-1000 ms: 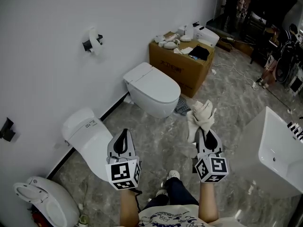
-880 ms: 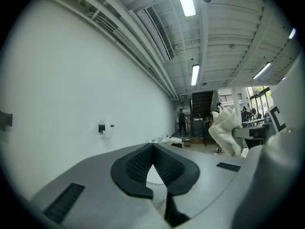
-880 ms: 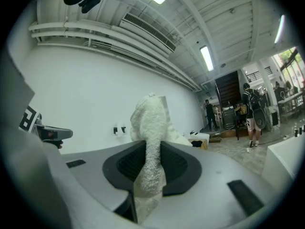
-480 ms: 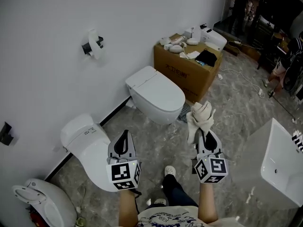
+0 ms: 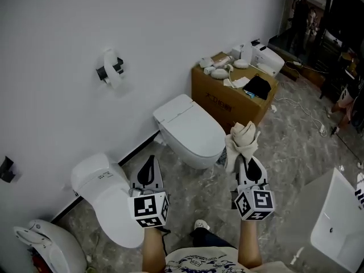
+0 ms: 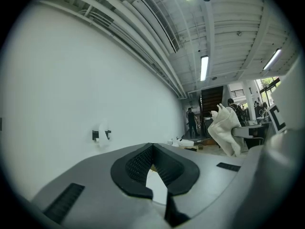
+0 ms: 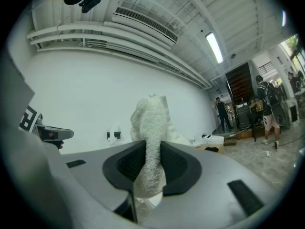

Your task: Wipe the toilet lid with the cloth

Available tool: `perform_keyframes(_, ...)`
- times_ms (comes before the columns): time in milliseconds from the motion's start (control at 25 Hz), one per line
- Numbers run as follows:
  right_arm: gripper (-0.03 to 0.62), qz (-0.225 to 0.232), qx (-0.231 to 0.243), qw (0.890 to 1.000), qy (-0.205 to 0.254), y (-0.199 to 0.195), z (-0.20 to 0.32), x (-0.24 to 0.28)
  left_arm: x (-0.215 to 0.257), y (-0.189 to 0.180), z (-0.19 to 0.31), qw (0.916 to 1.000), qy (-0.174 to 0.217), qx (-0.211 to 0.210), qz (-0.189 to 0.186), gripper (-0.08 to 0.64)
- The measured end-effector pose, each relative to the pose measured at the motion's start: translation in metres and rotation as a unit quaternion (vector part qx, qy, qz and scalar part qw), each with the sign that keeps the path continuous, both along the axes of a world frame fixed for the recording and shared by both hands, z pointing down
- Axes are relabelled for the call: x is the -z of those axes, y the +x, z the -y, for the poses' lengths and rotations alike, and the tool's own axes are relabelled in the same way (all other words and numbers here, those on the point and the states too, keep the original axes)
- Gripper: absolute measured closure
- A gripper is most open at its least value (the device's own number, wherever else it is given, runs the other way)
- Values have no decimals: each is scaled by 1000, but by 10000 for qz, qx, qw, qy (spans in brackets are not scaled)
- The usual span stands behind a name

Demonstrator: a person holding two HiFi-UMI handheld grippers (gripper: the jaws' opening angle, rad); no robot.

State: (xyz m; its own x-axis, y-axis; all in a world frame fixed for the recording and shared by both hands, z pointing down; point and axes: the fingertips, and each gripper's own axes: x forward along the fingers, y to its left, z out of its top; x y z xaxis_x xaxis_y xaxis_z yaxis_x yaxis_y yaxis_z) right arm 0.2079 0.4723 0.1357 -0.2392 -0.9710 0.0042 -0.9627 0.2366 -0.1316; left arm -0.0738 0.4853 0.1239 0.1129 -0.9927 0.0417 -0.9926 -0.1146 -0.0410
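Note:
A white toilet with its lid (image 5: 192,127) down stands against the wall, ahead of both grippers in the head view. My right gripper (image 5: 245,159) is shut on a cream cloth (image 5: 241,138), which bunches up above the jaws and hangs beside the toilet's front right. In the right gripper view the cloth (image 7: 151,123) is pinched between the black pads of the right gripper (image 7: 152,149). My left gripper (image 5: 150,159) is held level with the right one, to its left, jaws shut and holding nothing. The left gripper view shows its tips (image 6: 152,147) meeting, with the cloth (image 6: 225,128) off to the right.
A second toilet (image 5: 111,201) sits under the left gripper, and a third (image 5: 42,246) at the bottom left. A cardboard box (image 5: 227,92) with small items on top stands behind the middle toilet. There is a paper holder (image 5: 111,68) on the wall, a white basin (image 5: 341,226) at the right and my shoe (image 5: 200,225) on the marble floor.
Both grippers keep the same pose and the same hold. The toilets and the box have drifted right and down in the head view as the person moves.

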Motion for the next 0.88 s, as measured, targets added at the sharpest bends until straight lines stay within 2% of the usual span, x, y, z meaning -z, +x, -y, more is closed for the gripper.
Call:
perform_keyframes(280,509,95,139,9999,8,16,75,-1,-1,18,67,9999,-8,102,0,557)
perform_keyframes(600,509,116,261,9994,-174,14,128,-16,-17,17,114,9995,-229,224,-28,557)
perform_keyframes(880,509,69,245,9995,-175,17,177,-22,-23,19,168,9995,-220,203,-59,557)
